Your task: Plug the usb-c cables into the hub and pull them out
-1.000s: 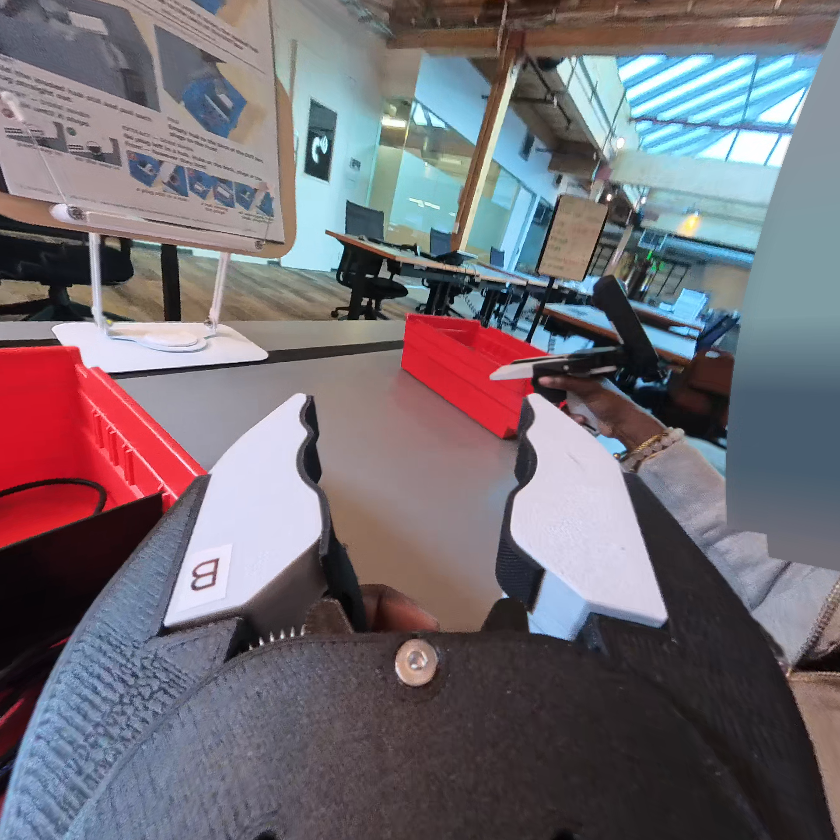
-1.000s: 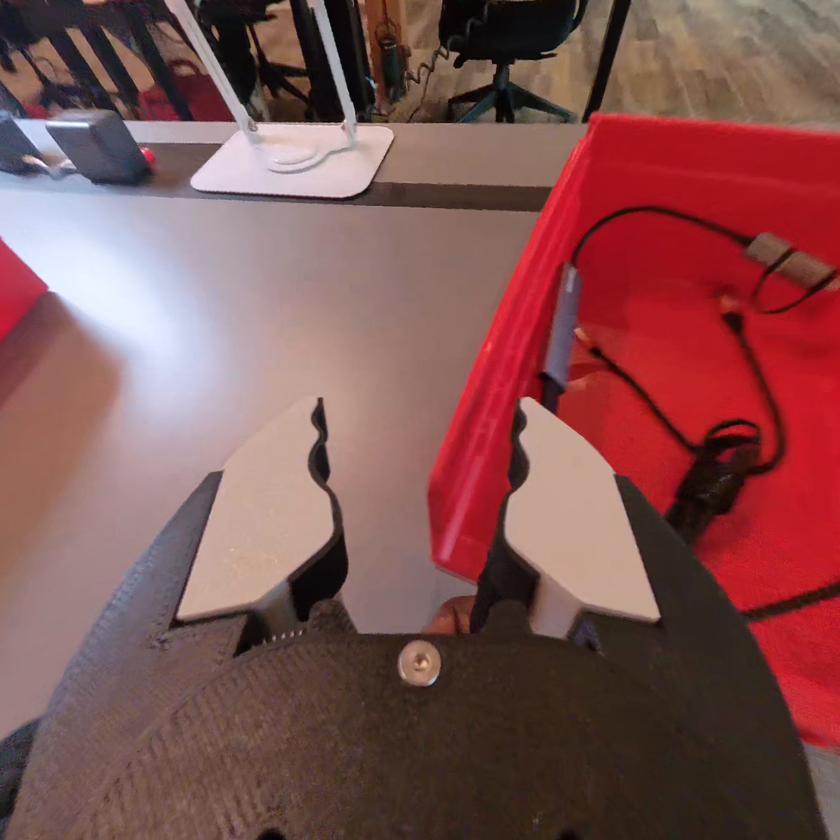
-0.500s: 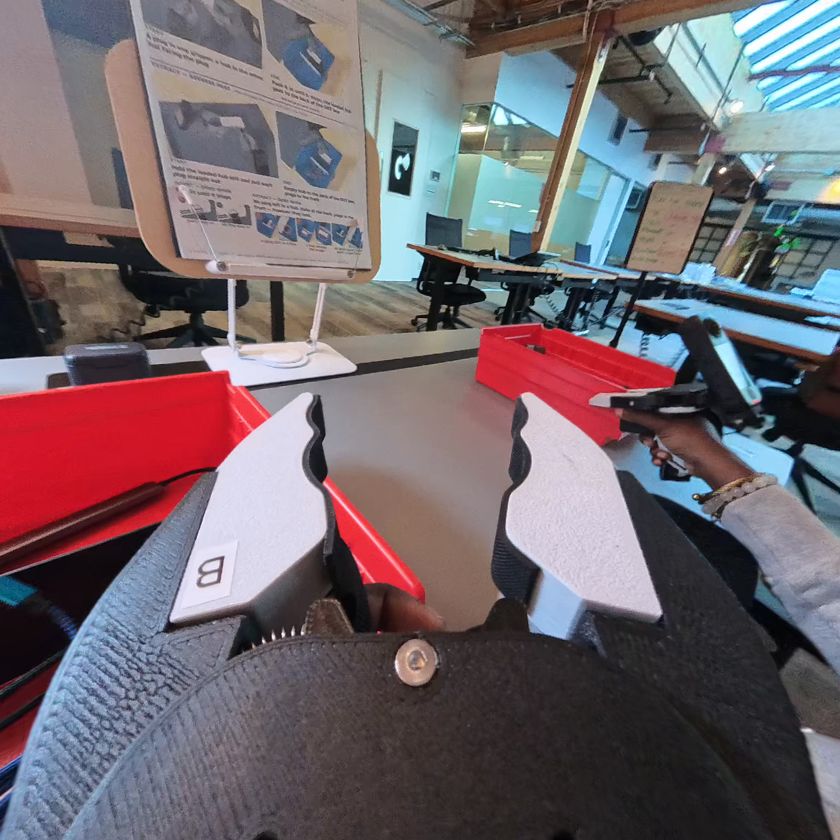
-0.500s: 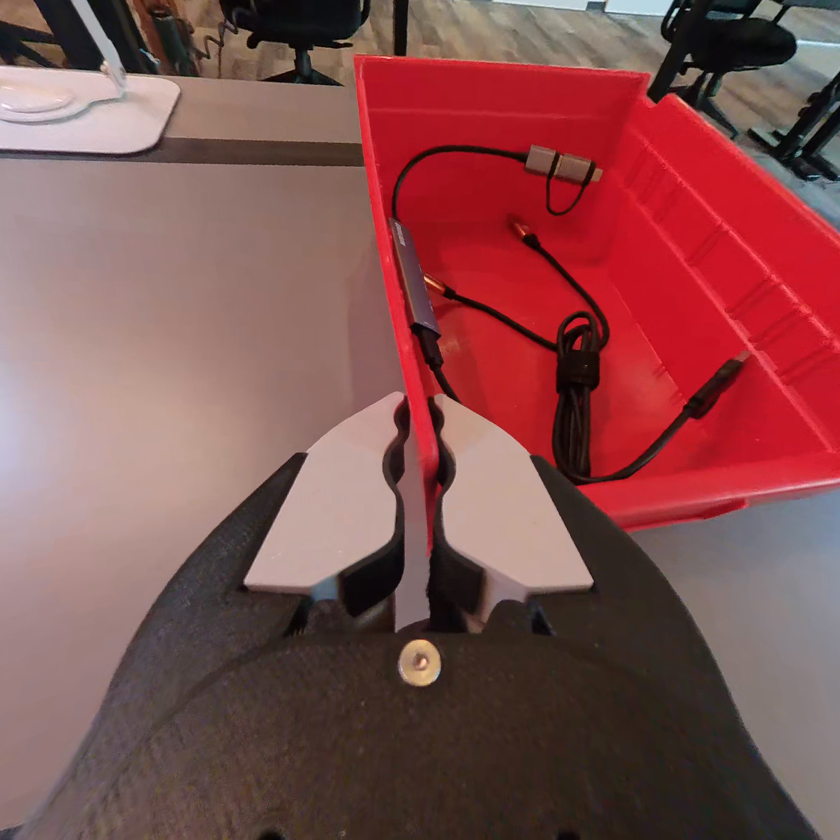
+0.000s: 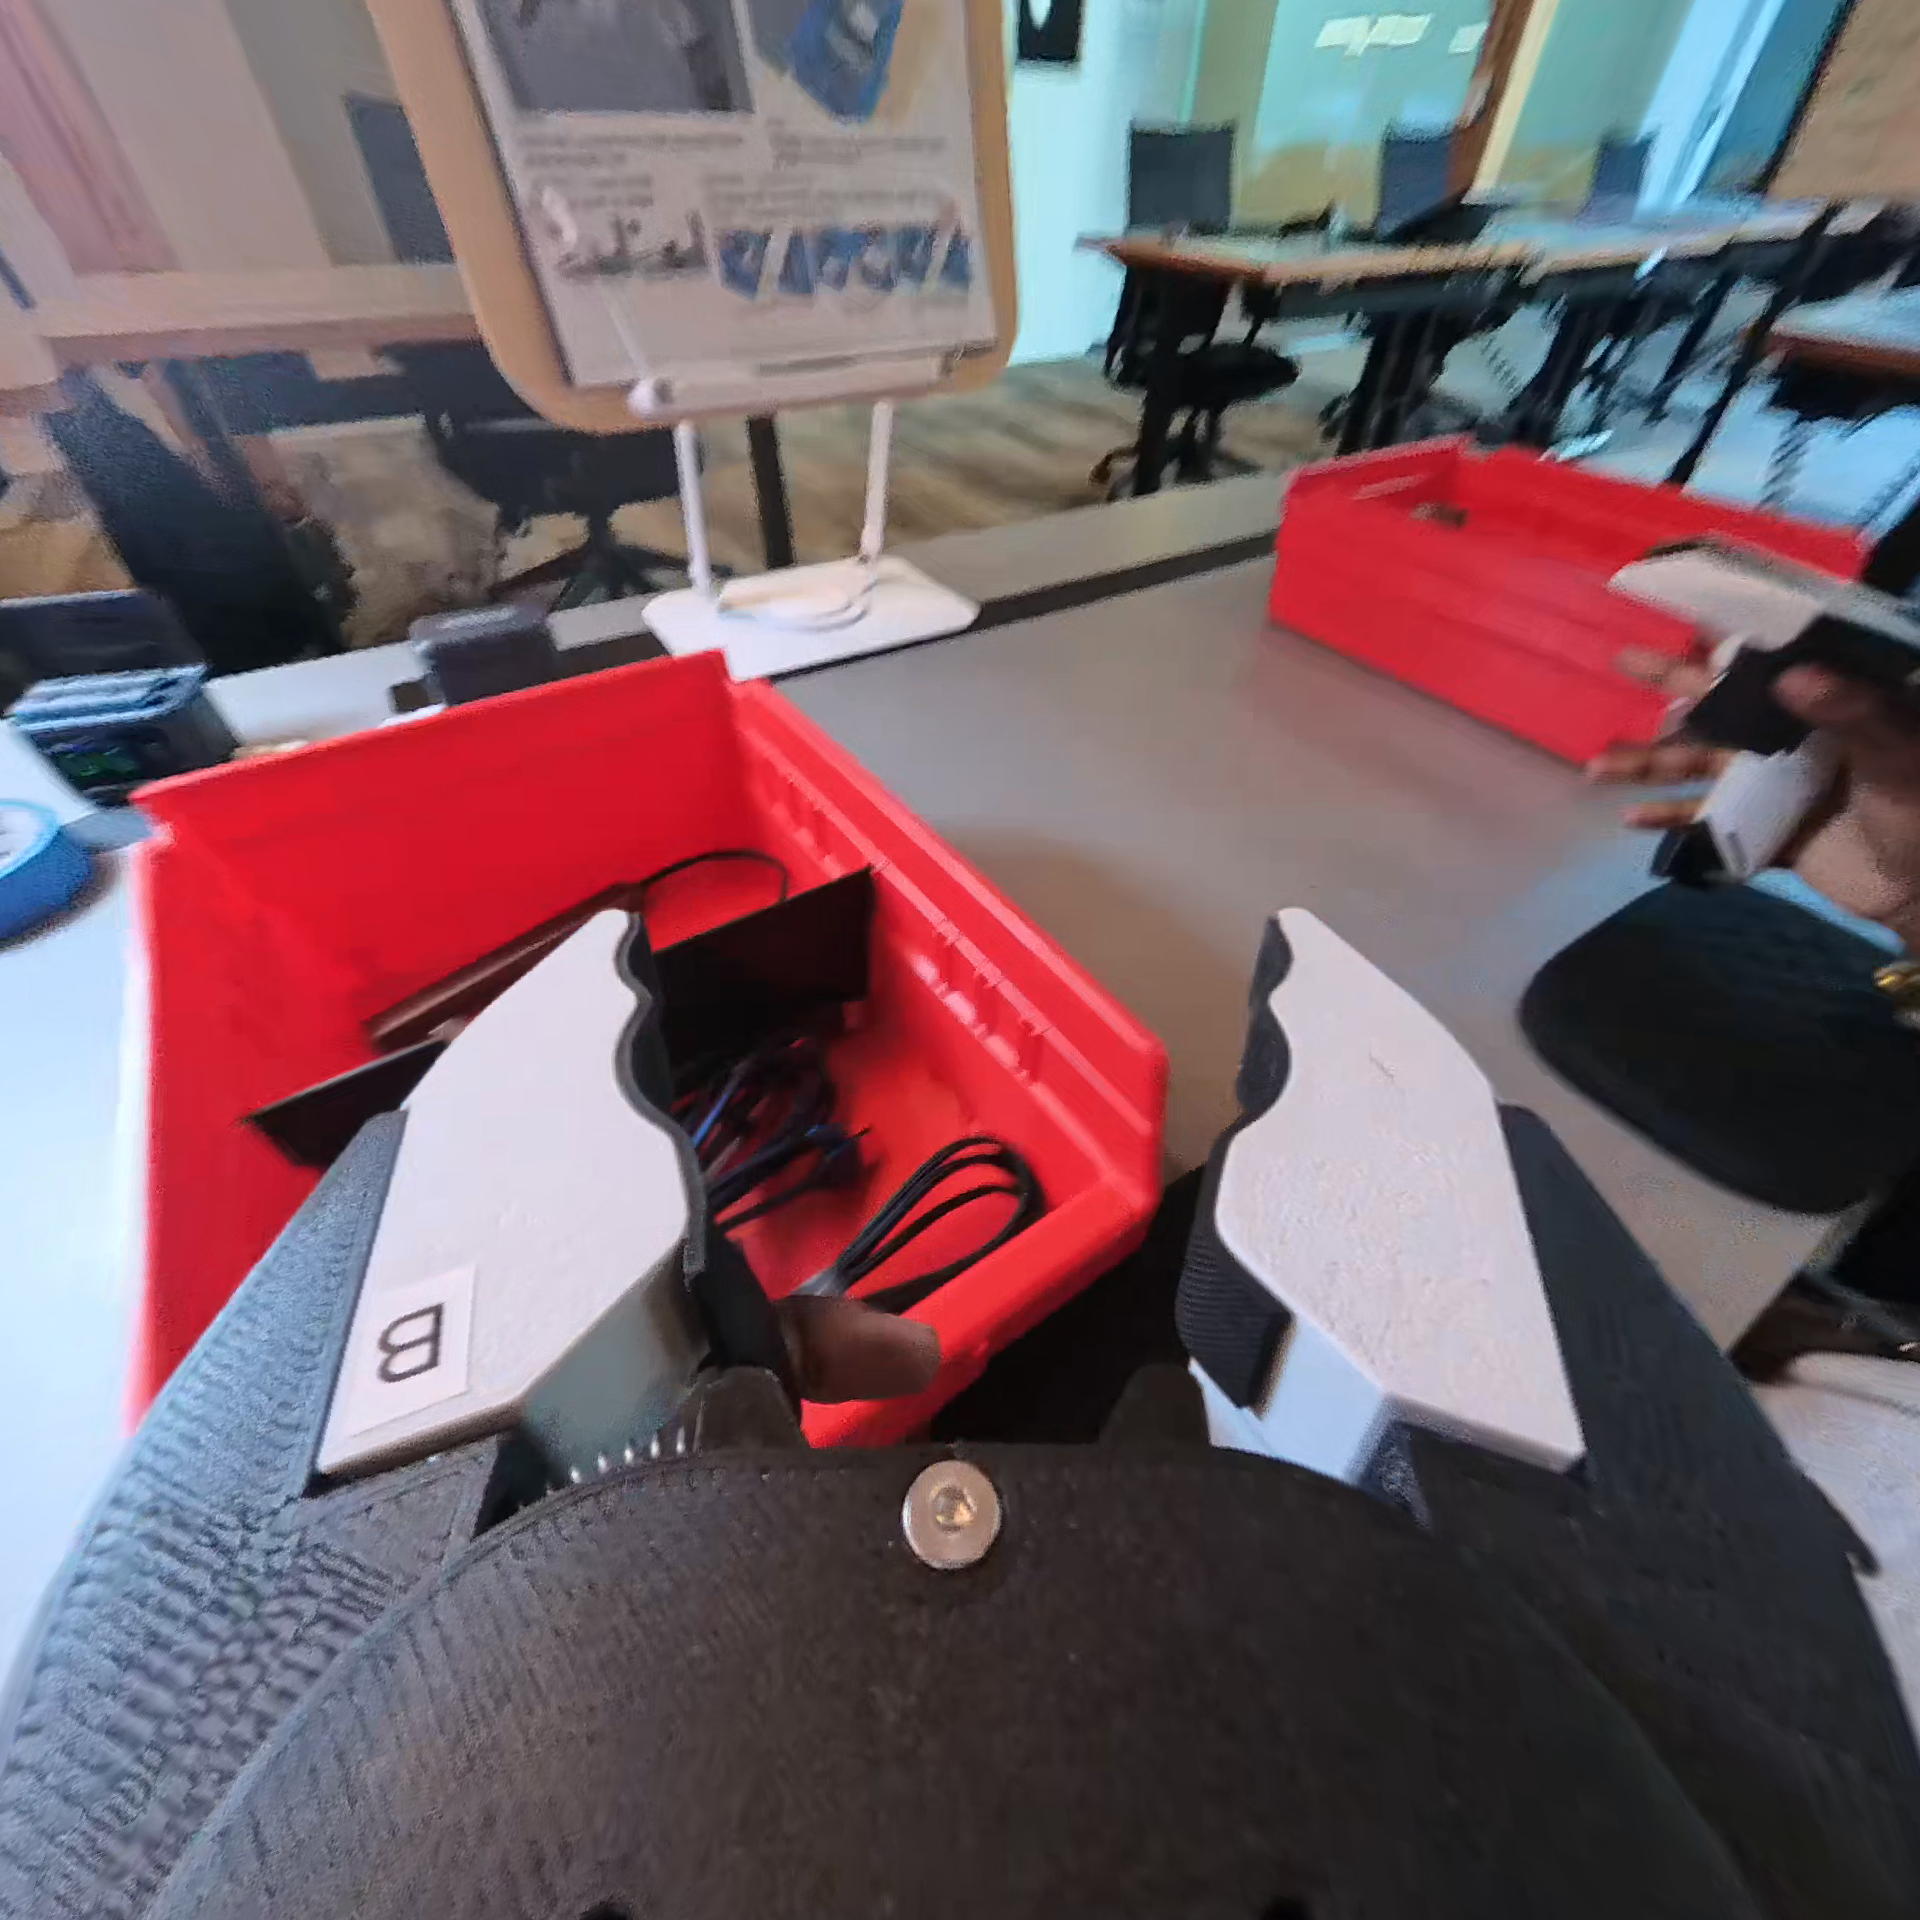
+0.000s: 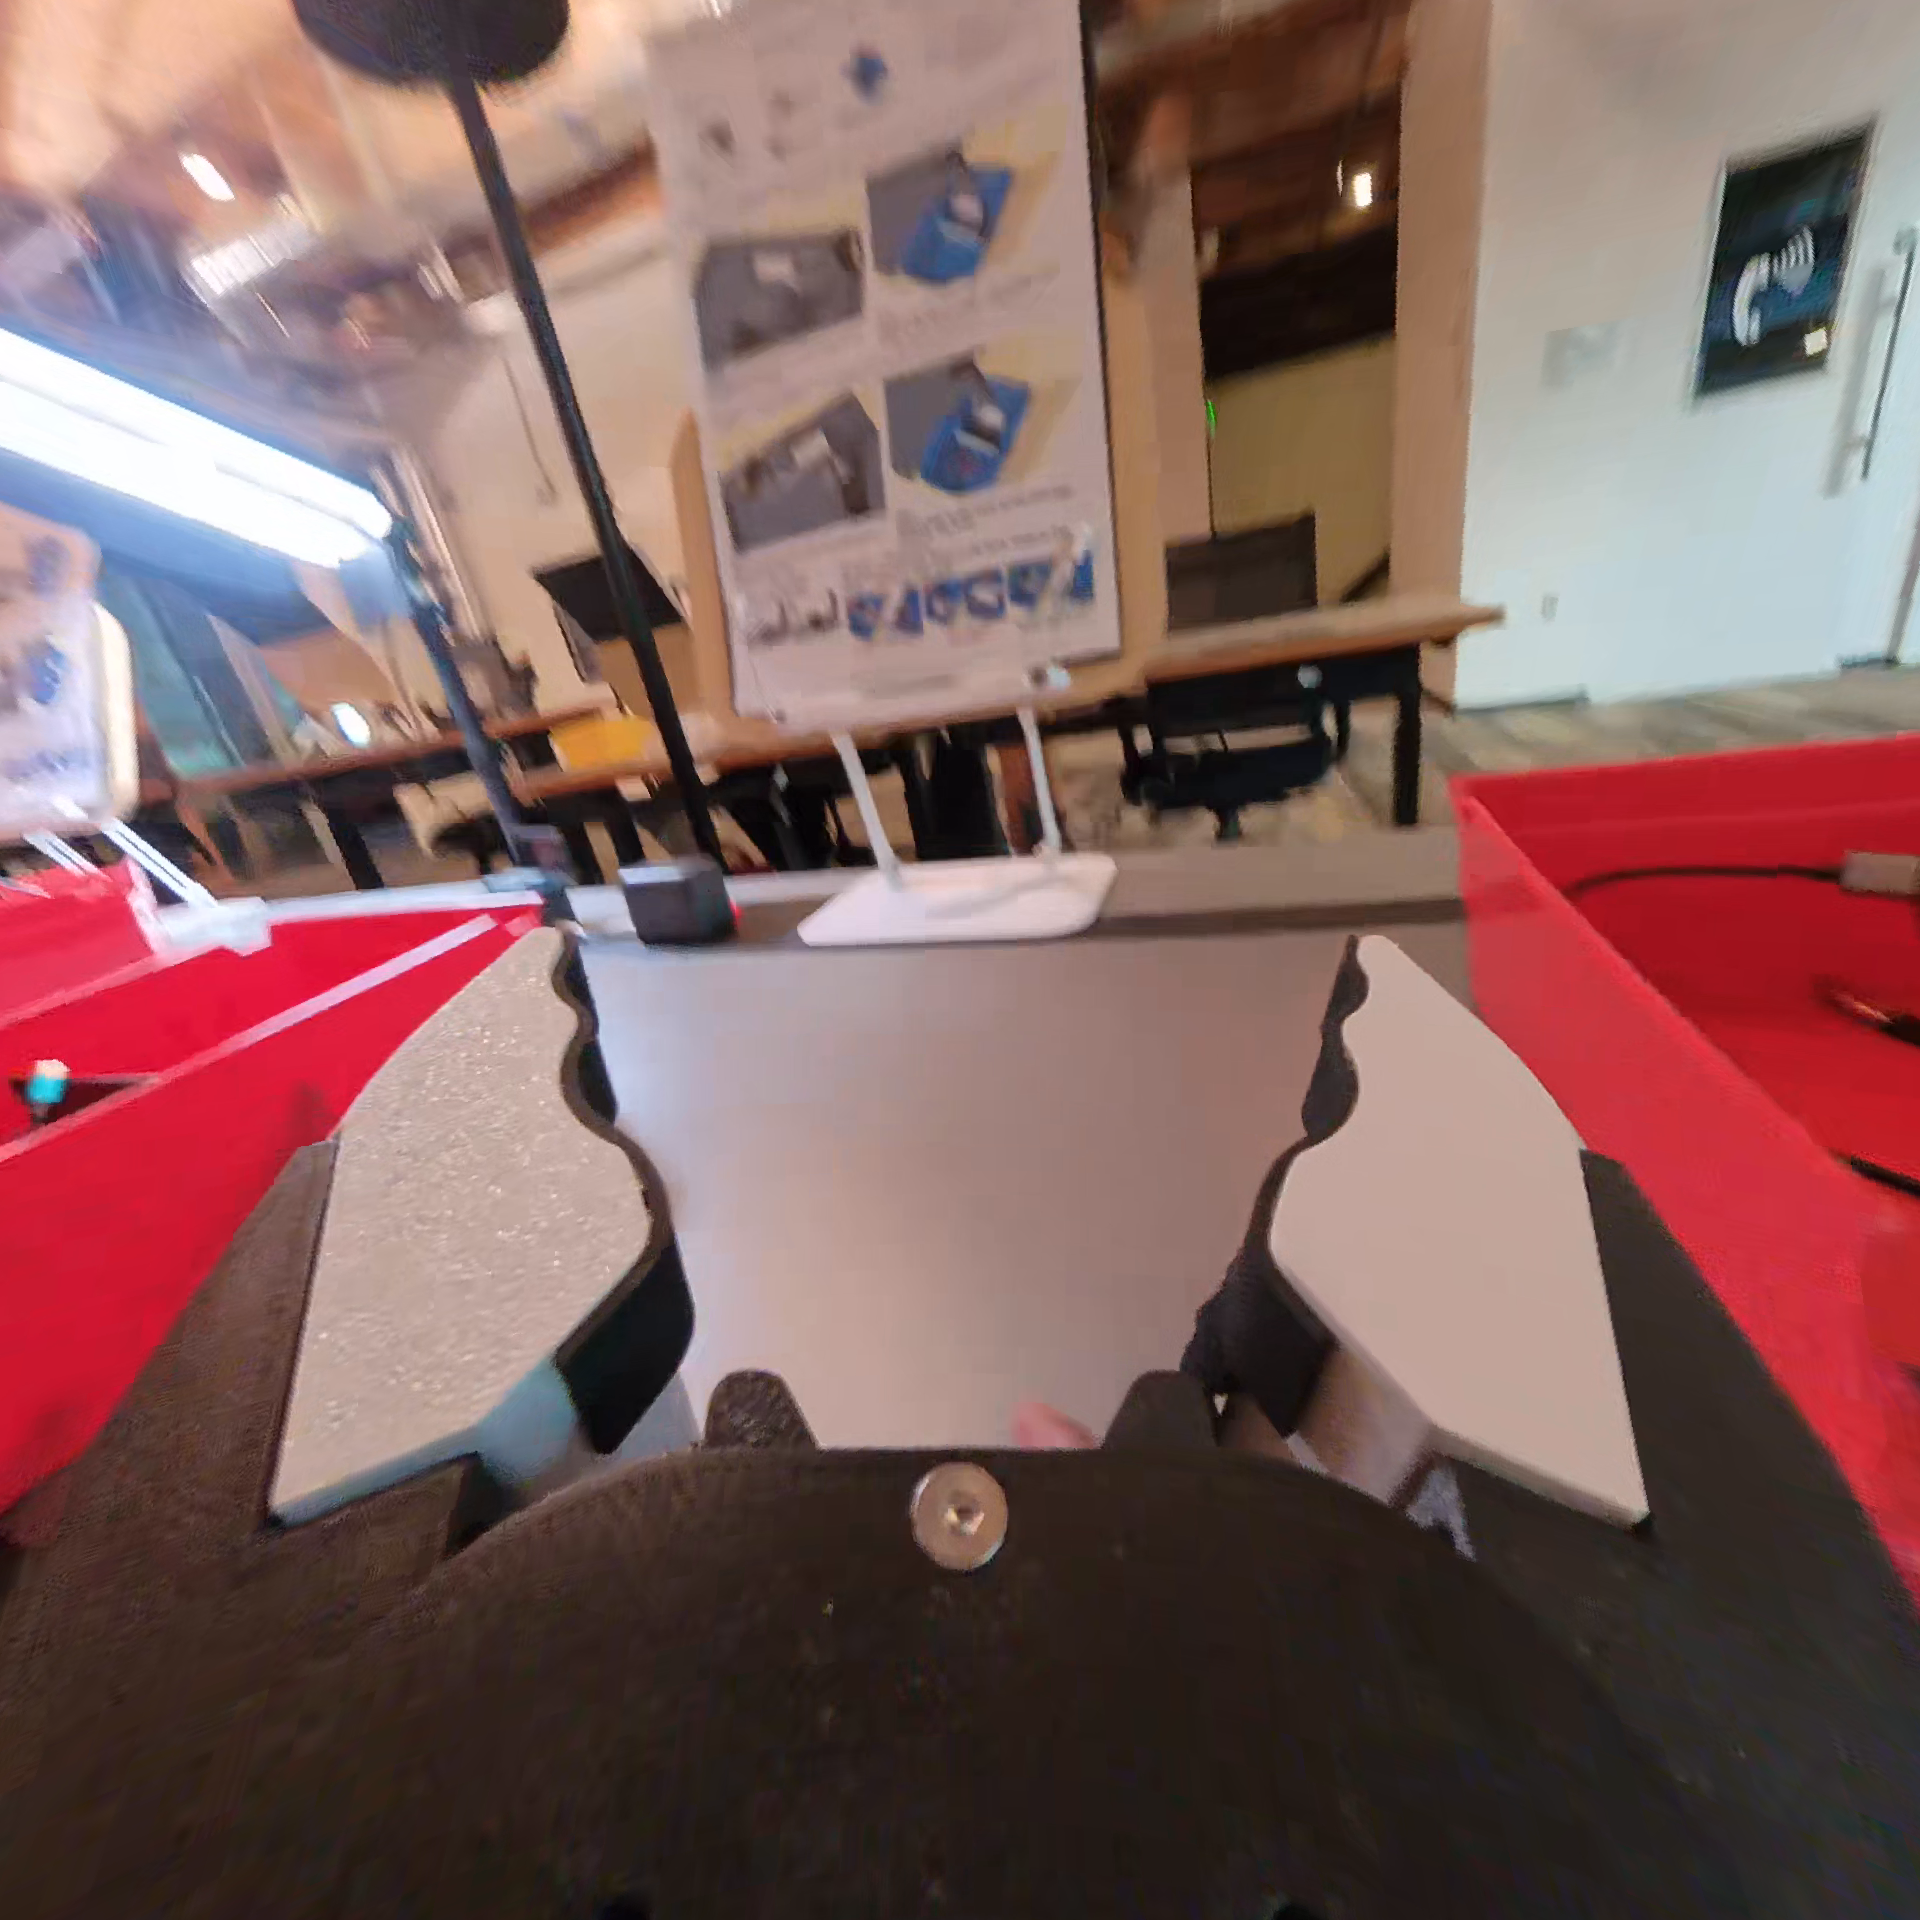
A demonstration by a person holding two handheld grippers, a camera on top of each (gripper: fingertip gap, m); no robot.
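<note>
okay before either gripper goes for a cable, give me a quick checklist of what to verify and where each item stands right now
1. Left gripper jaws open and empty: ok.
2. Right gripper jaws open and empty: ok.
3. Cables within the left gripper's path: ok, black cables lie in the left red bin just under it.
4. Hub located: cannot tell, the right red bin is mostly cut off and blurred.
5. Table between the bins free for the work: ok.
6. Views sharp enough to aim: not ok, both are motion blurred.
</note>
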